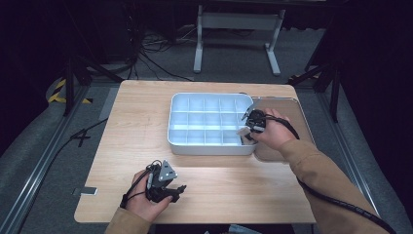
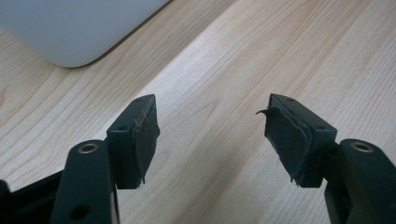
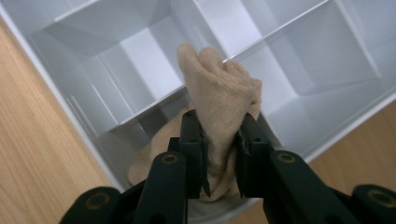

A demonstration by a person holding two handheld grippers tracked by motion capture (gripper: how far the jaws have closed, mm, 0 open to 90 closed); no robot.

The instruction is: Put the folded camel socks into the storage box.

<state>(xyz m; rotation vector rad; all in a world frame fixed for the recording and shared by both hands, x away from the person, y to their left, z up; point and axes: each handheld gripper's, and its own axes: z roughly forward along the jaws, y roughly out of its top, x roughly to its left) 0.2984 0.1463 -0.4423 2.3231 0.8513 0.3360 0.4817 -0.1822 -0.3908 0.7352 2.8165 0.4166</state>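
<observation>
Dark floor and tangled cables lay beyond the pale wooden tabletop, their detail lost in shadow. Toward its far right corner sat a white divided tray, with a grey flat tray partly hidden behind the right hand. The right gripper had its jaws clamped on a beige cloth over the tray's near right compartment; the cloth's lower end was hidden. Near the front edge, the left gripper stood wide open, holding nothing. No writing was legible.
</observation>
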